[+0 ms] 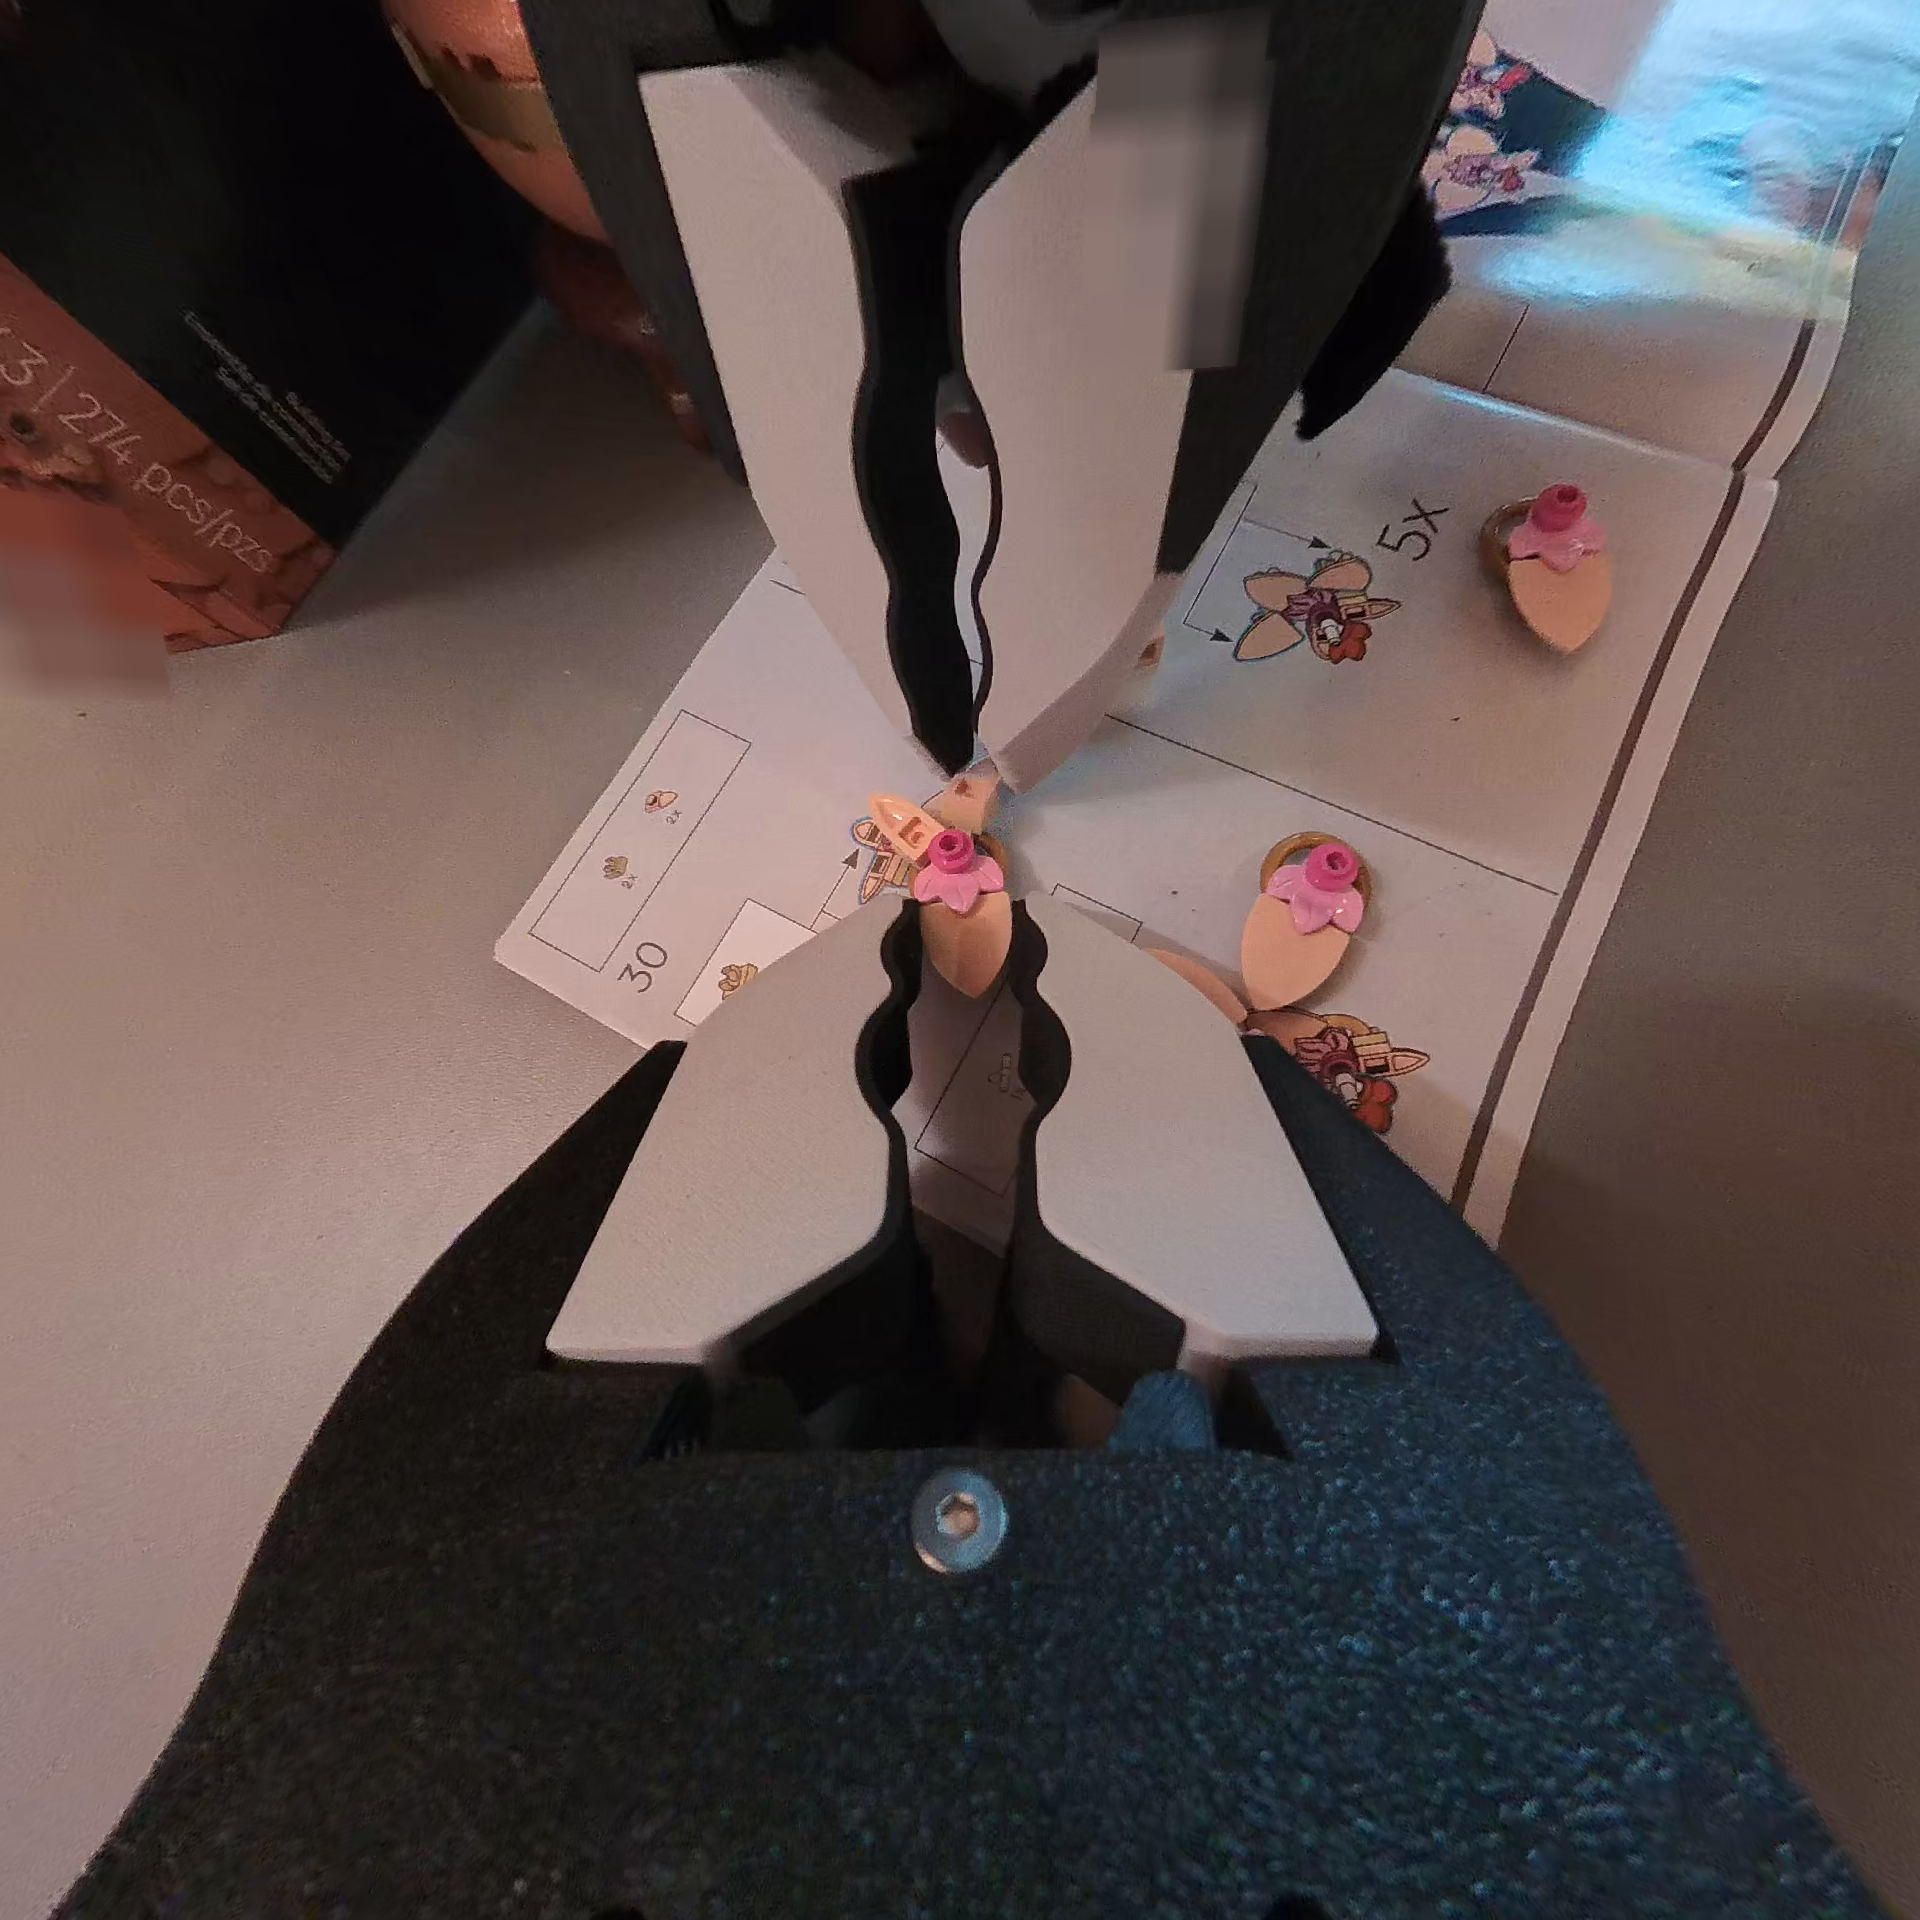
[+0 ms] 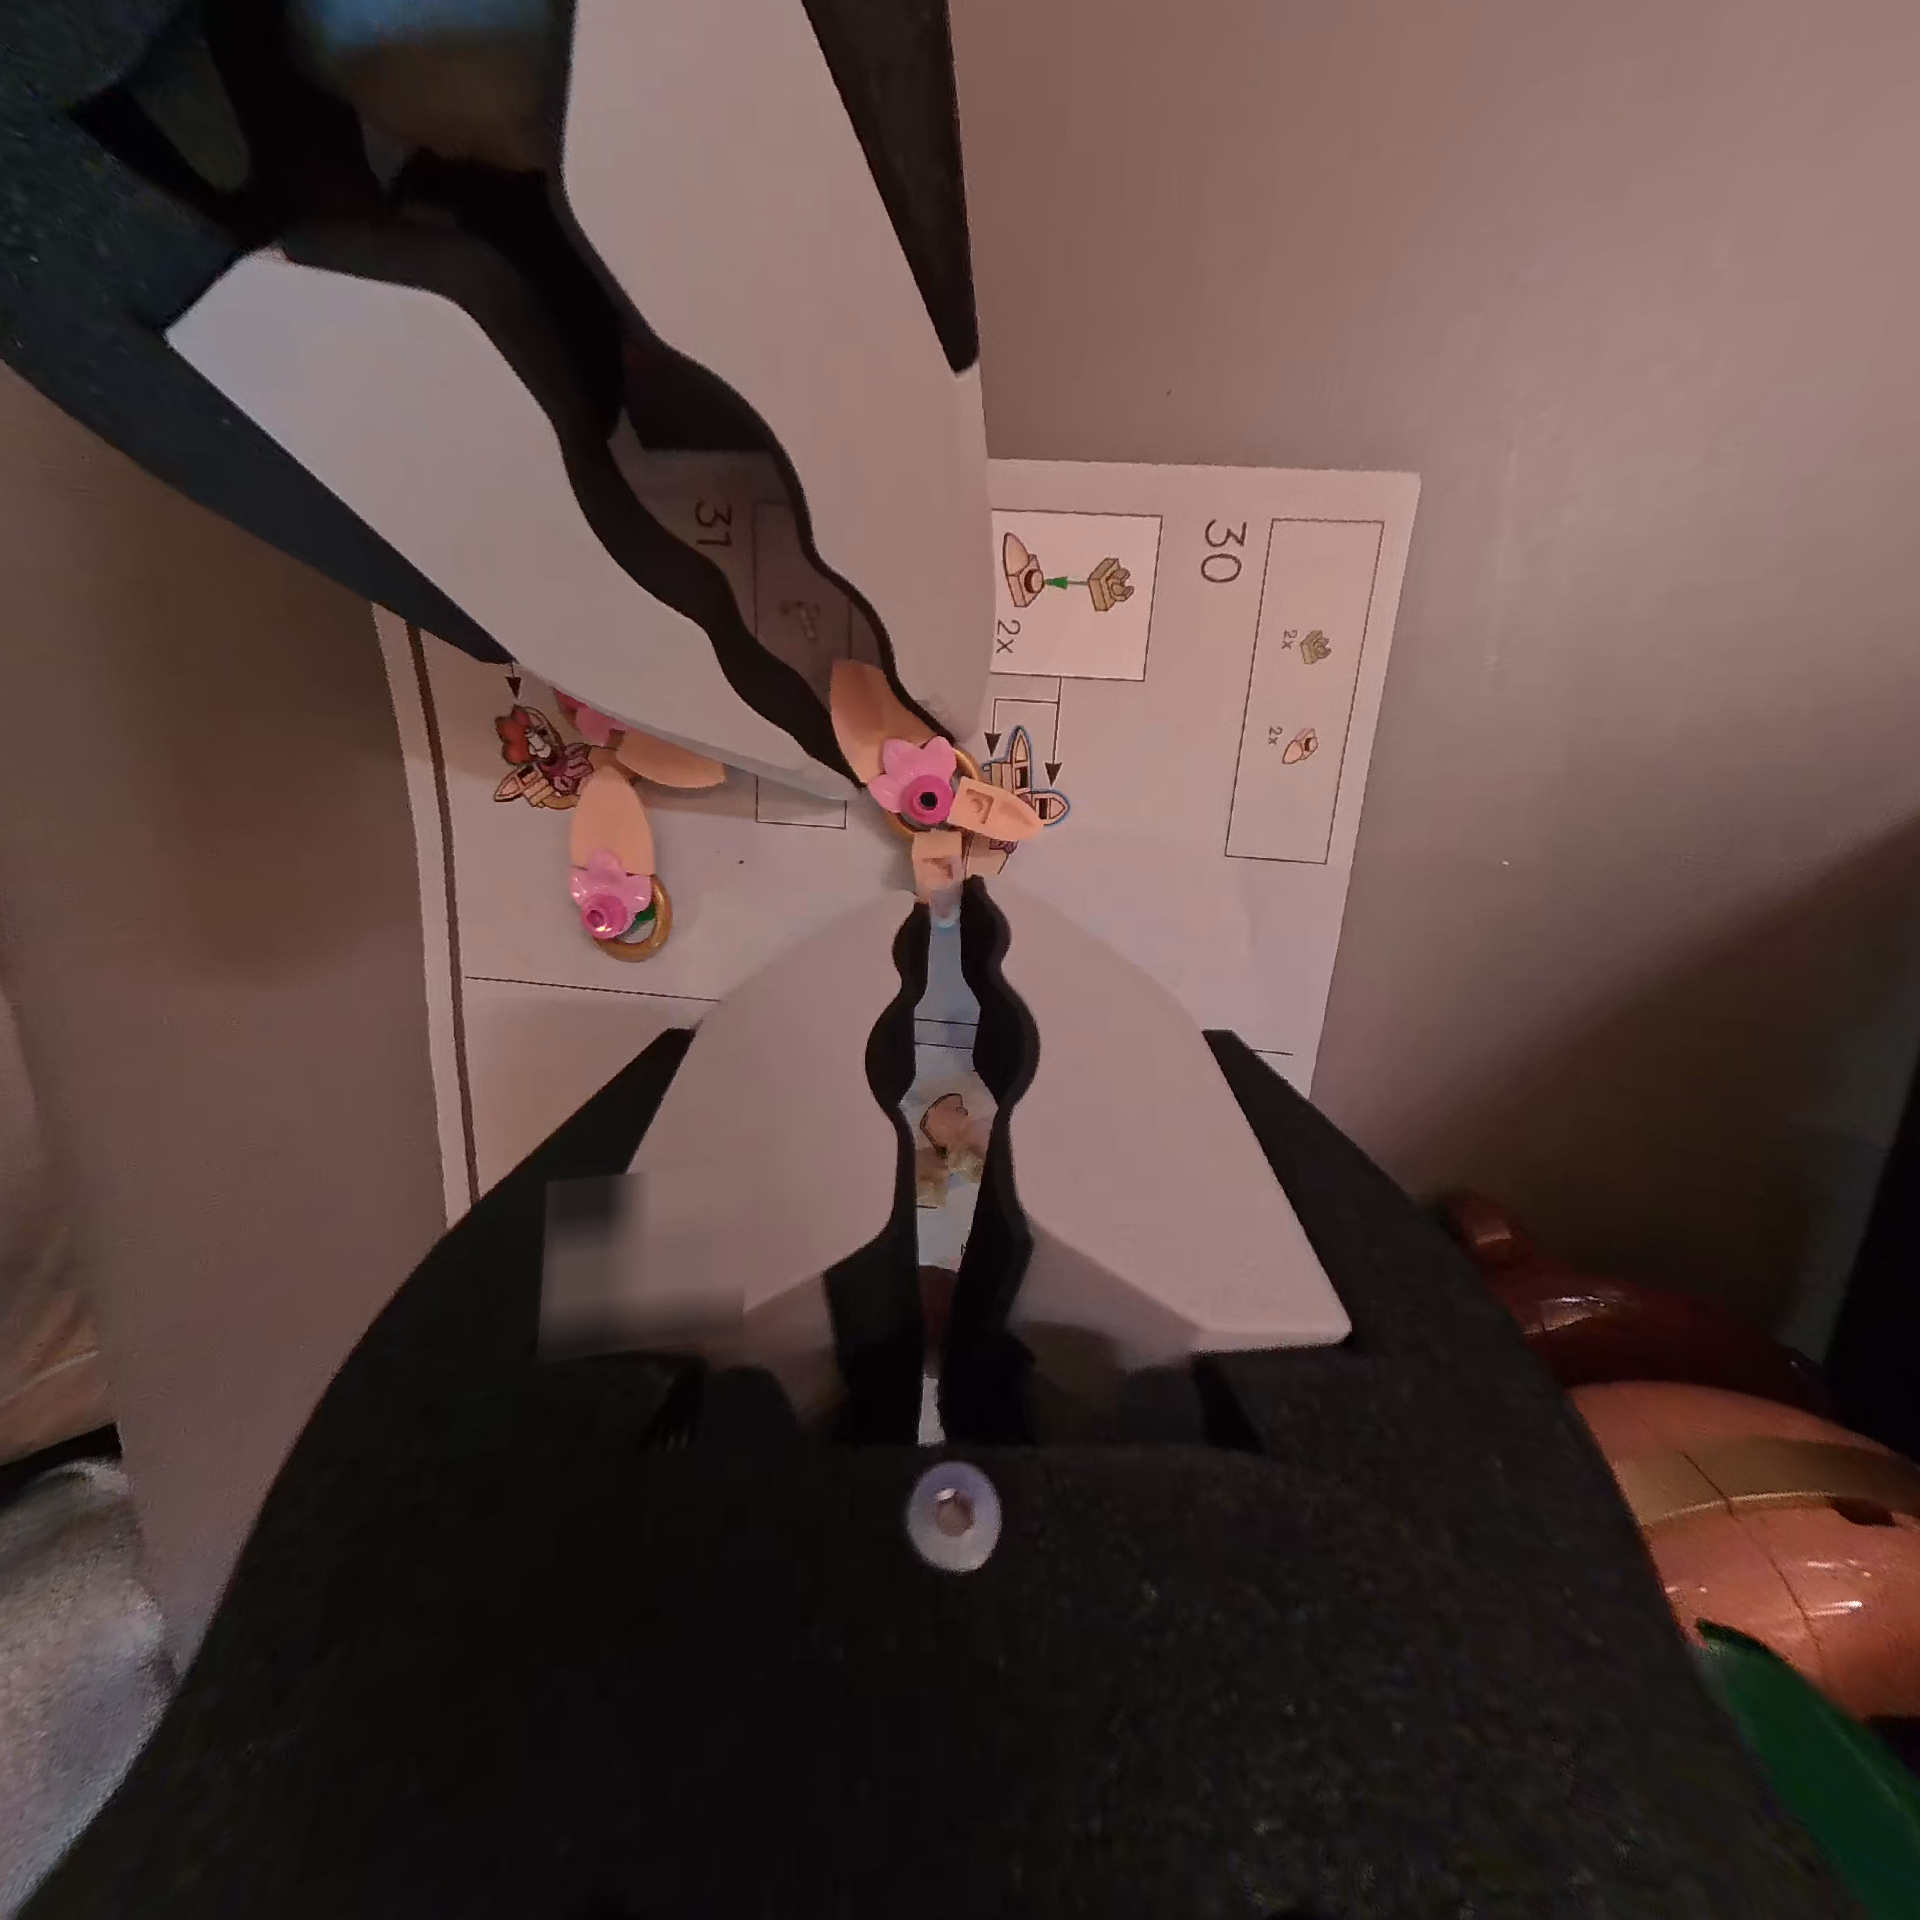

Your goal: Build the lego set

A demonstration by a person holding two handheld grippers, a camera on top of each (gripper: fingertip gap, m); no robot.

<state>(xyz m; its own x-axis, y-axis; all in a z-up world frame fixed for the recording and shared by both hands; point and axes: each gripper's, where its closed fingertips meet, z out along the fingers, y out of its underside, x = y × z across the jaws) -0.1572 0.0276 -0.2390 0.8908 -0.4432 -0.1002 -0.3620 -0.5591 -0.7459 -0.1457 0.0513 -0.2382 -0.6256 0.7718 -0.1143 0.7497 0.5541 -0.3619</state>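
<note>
My left gripper [image 1: 966, 914] is shut on a tan petal piece [image 1: 968, 951] that carries a pink flower with a magenta stud [image 1: 951, 862] and a gold ring. My right gripper [image 1: 971, 764] comes in from the far side, shut on a small tan sub-assembly [image 1: 971, 798] with a pale wedge [image 1: 899, 834]. The two builds touch at the ring, above the open instruction booklet [image 1: 1455, 748]. In the right wrist view, my right gripper [image 2: 940, 896] pinches the tan sub-assembly [image 2: 935, 860]. The left gripper [image 2: 909, 753] holds the petal [image 2: 862, 701] and flower [image 2: 914, 777].
Two more finished petal pieces lie on the booklet [image 2: 1164, 831], one at the middle right [image 1: 1304, 925] and one farther back [image 1: 1548, 566]; one shows in the right wrist view [image 2: 613, 862]. The set's box [image 1: 156, 416] stands at the left. A brown built model [image 2: 1714, 1507] sits at the right. Only a small space, under 4 cm, lies between the two pairs of fingers.
</note>
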